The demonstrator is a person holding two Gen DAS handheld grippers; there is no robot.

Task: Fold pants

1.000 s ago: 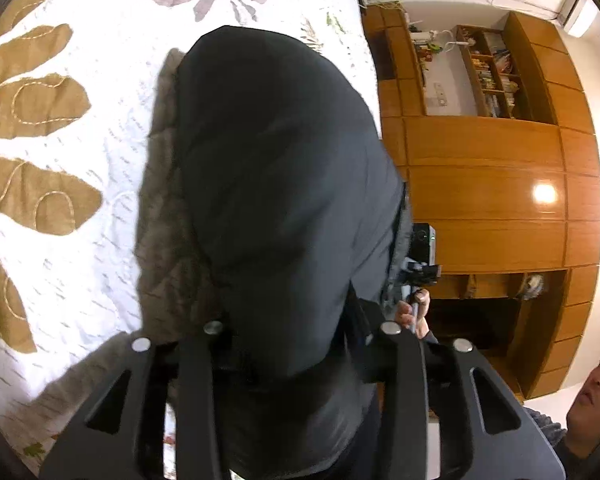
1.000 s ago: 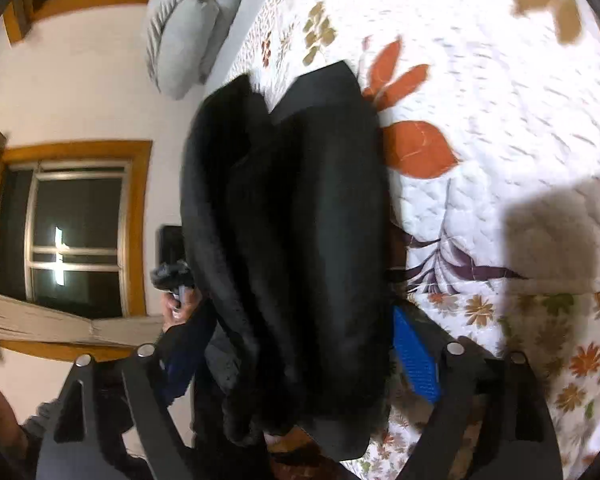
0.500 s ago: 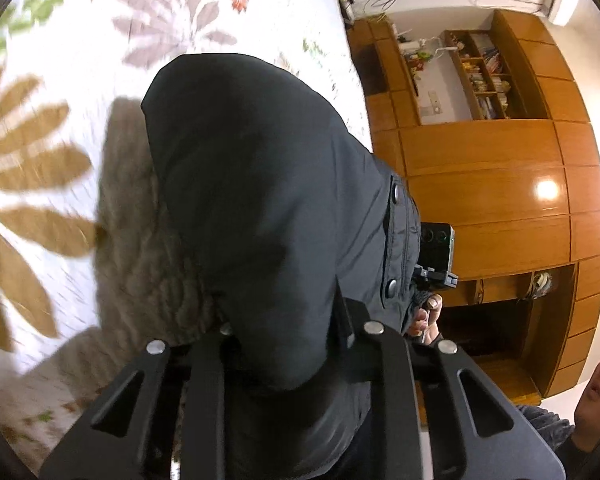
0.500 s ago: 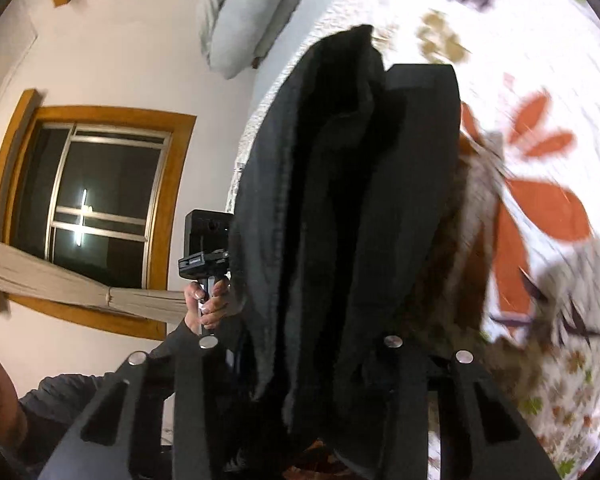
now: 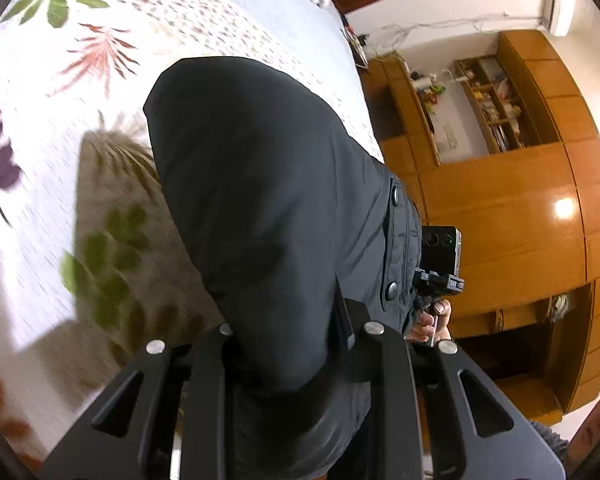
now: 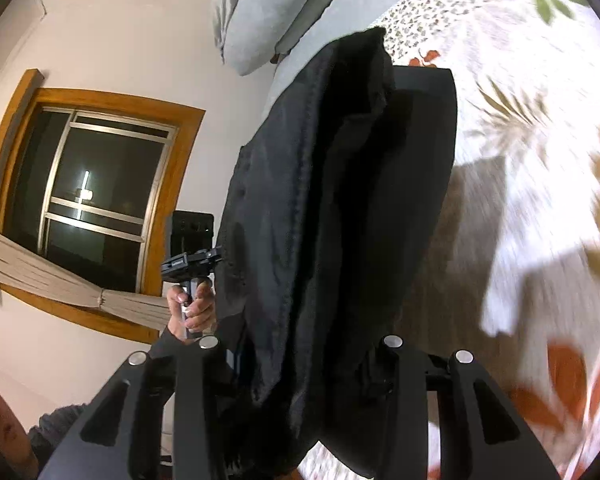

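The pants (image 5: 260,200) are black, with snap buttons on one edge, and hang bunched and lifted above the leaf-print bedspread (image 5: 80,80). My left gripper (image 5: 288,344) is shut on one end of them; the cloth covers its fingertips. In the right wrist view the pants (image 6: 340,200) hang in thick folds, and my right gripper (image 6: 300,360) is shut on them too. Each view shows the other gripper beyond the cloth, the right one (image 5: 440,256) and the left one (image 6: 192,240), each held by a hand.
The bedspread (image 6: 540,120) lies under both grippers, with the pants' shadow on it. A grey pillow (image 6: 268,8) sits at the bed's head. A wooden cabinet wall (image 5: 520,200) and a window (image 6: 88,184) stand beyond the bed edge.
Both grippers have carried the pants up and along the bed toward its head. The views have swung, so the pillow and the far bed end show more.
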